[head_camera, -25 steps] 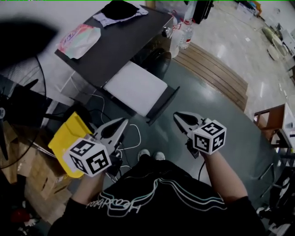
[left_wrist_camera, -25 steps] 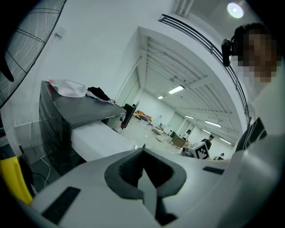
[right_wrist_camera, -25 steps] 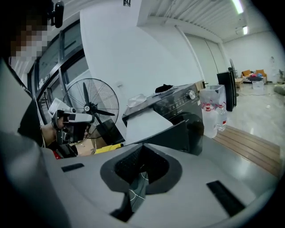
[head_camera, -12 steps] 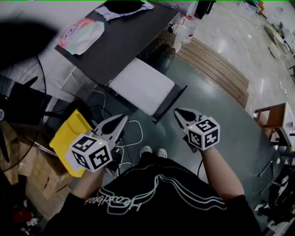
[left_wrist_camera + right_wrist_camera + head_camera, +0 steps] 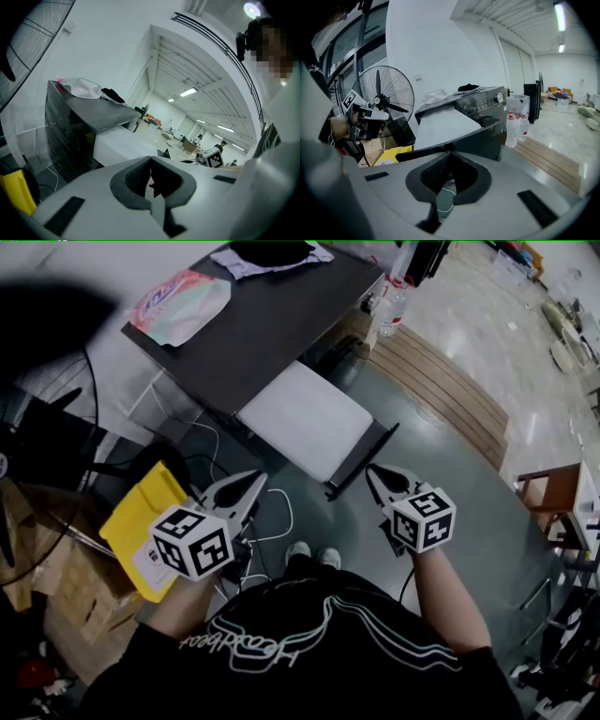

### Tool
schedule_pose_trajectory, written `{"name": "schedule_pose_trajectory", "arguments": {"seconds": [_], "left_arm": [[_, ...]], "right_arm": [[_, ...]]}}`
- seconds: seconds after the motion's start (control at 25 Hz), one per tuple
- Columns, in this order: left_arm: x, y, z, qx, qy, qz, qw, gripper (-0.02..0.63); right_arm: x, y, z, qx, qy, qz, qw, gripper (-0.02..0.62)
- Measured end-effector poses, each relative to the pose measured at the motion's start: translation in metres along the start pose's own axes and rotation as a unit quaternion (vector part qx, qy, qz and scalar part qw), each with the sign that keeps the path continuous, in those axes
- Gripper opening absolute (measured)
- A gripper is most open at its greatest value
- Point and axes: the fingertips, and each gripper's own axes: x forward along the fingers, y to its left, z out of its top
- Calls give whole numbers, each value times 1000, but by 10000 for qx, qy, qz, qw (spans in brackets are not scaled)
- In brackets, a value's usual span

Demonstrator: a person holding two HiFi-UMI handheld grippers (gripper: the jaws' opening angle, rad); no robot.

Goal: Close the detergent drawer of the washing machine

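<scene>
The washing machine point(image 5: 262, 324) is dark, with its detergent drawer point(image 5: 305, 418) pulled well out of its front towards the person: a white slab ending in a dark front panel point(image 5: 361, 462). On the machine's top lie a pink and green pouch point(image 5: 183, 304) and, at the far edge, a dark garment point(image 5: 272, 253). Two water bottles point(image 5: 394, 301) stand just beside the machine's right corner, with a slatted wooden platform point(image 5: 441, 395) beyond them. To the machine's left is a black fan point(image 5: 37, 456). In front of that sit a yellow bag point(image 5: 141, 521) and cardboard boxes point(image 5: 66, 587). A white cable point(image 5: 272, 521) loops on the floor below the drawer. The left gripper point(image 5: 253, 482) and right gripper point(image 5: 373, 472) hang near the drawer's front panel, one off each end, touching nothing. Both are clenched with nothing between the jaws
</scene>
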Motion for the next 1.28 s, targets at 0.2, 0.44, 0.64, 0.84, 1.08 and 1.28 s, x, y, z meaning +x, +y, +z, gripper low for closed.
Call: {"name": "schedule_pose_trajectory", "arguments": {"seconds": [0.2, 0.44, 0.64, 0.84, 1.08, 1.28], "left_arm": [[-3, 11, 6, -22, -178, 48, 9998, 23], [-5, 21, 7, -85, -181, 77, 9998, 23], [-9, 33, 9, -185, -178, 159, 9995, 23], [-8, 40, 10, -266, -177, 270, 9991, 23], [-2, 42, 17, -407, -244, 349, 9983, 23], [-2, 41, 24, -482, -346, 433, 9973, 23]], "right_arm": [[0, 2, 3, 5, -24, -41, 10000, 26], [-1, 2, 6, -11, -86, -15, 10000, 26], [0, 2, 7, 91, -113, 66, 9999, 26], [-2, 4, 8, 92, -103, 165, 9998, 26], [6, 7, 24, 113, -202, 503, 9985, 26], [14, 8, 25, -150, 92, 668, 9976, 26]]}}
